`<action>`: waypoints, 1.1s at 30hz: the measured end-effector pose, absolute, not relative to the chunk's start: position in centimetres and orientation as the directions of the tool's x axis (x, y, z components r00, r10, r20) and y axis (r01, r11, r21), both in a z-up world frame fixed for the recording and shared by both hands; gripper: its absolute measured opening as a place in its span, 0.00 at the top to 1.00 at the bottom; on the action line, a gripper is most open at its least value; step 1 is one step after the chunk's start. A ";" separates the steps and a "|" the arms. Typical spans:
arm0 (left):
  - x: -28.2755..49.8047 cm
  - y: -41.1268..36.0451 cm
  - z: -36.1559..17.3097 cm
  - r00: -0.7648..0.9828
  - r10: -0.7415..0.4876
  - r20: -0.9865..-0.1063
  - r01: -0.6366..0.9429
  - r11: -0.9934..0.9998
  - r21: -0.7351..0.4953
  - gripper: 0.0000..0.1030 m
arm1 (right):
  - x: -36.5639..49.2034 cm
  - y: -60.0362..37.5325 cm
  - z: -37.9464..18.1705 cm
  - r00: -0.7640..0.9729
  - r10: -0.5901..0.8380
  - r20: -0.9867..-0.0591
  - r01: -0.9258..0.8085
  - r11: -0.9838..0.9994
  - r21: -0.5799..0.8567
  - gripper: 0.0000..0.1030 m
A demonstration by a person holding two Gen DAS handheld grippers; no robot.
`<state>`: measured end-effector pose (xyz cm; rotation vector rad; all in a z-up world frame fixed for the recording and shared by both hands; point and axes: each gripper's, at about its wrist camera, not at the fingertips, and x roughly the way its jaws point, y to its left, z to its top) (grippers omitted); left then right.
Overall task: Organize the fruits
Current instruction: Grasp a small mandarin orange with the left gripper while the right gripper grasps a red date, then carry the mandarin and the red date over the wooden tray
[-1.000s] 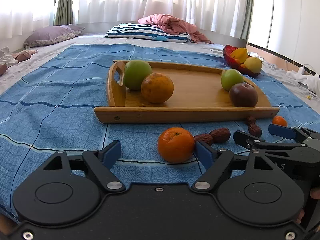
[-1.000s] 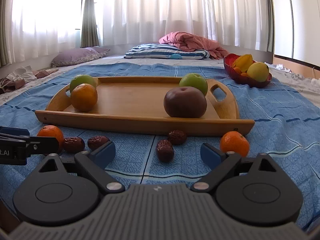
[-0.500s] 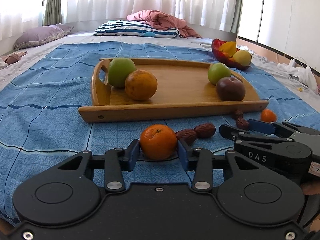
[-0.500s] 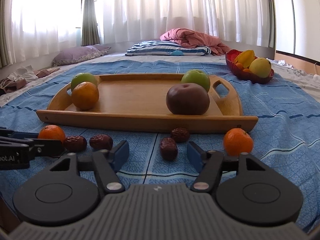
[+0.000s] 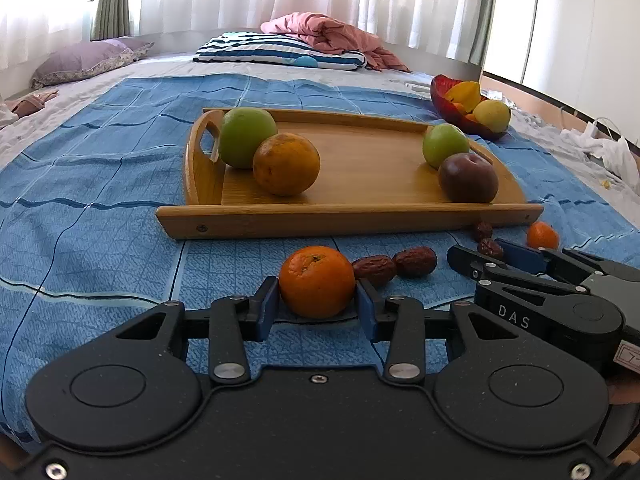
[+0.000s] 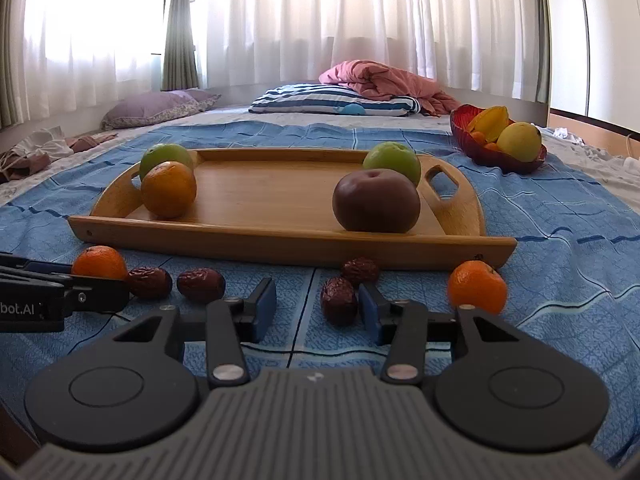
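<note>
Blue bedspread (image 5: 100,208) fills both views, with a wooden tray (image 6: 280,236) across mid-frame. Low centre, the left gripper (image 5: 317,304) pinches a mandarin (image 5: 317,282), dates (image 5: 394,266) just right. The right gripper (image 6: 317,308), jaws closing but apart, has a date (image 6: 338,300) touching its right pad.

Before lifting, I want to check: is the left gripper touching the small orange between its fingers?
Touching. The left wrist view shows the left gripper with both blue pads against the small orange's sides, no gap.
</note>
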<state>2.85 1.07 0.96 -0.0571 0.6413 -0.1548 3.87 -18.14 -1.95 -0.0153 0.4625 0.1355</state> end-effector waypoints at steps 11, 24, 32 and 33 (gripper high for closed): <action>2.6 0.9 2.0 0.813 -0.115 -0.571 0.096 0.993 -0.064 0.63 | 4.0 -18.6 -1.3 0.881 0.115 -0.459 -0.116 0.993 0.025 0.78; 2.7 0.6 3.0 0.828 -0.097 -0.552 0.087 0.995 -0.045 0.63 | 3.5 -18.2 -0.3 0.893 0.114 -0.436 -0.122 0.993 0.010 0.78; 3.2 0.8 4.2 0.845 -0.091 -0.526 0.081 0.996 -0.042 0.63 | 4.1 -18.2 0.8 0.897 0.104 -0.430 -0.109 0.994 0.013 0.78; 3.3 0.8 4.3 0.847 -0.091 -0.524 0.080 0.996 -0.043 0.63 | 4.2 -18.3 0.9 0.897 0.102 -0.430 -0.106 0.994 0.015 0.78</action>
